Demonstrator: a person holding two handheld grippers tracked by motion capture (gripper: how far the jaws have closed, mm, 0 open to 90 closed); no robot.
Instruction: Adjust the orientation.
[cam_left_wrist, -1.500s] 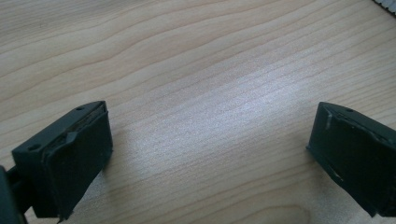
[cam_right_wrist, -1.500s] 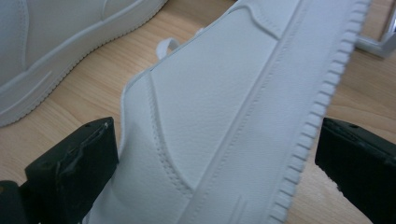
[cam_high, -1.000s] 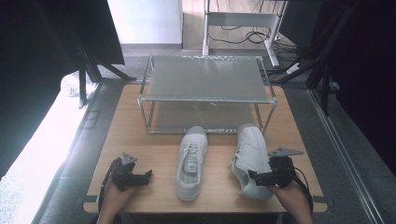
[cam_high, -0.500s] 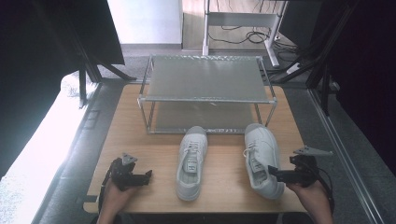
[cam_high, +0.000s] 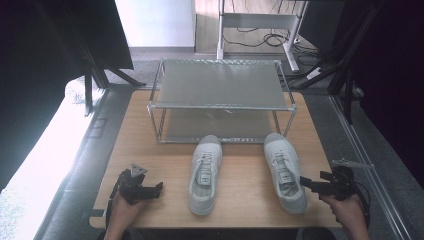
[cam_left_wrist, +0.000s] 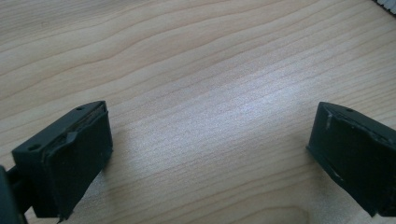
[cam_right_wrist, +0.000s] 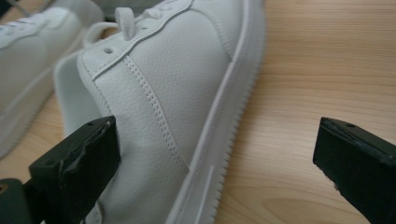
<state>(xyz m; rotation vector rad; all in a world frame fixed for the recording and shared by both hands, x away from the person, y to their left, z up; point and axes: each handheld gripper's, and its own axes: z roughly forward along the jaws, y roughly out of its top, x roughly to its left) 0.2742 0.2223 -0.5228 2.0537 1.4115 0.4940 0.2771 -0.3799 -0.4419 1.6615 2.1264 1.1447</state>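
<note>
Resting on wooden table, high view: left gripper near front left edge, well apart from left shoe; right gripper just beside right shoe heel; metal rack beyond.
Left gripper view: jaws wide, bare wood between.
Right gripper view: jaws wide, right shoe heel side between fingers, against left pad; left shoe beyond.

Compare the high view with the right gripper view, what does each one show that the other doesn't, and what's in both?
High view alone: the grey two-tier metal rack, the left gripper over bare table, and a hand holding the right gripper.

Right gripper view alone: close detail of the right white leather sneaker, its stitching and ribbed sole edge, with the open black fingers on either side of its rear.

Both: the two white sneakers, the left one included, on the light wooden table.
</note>
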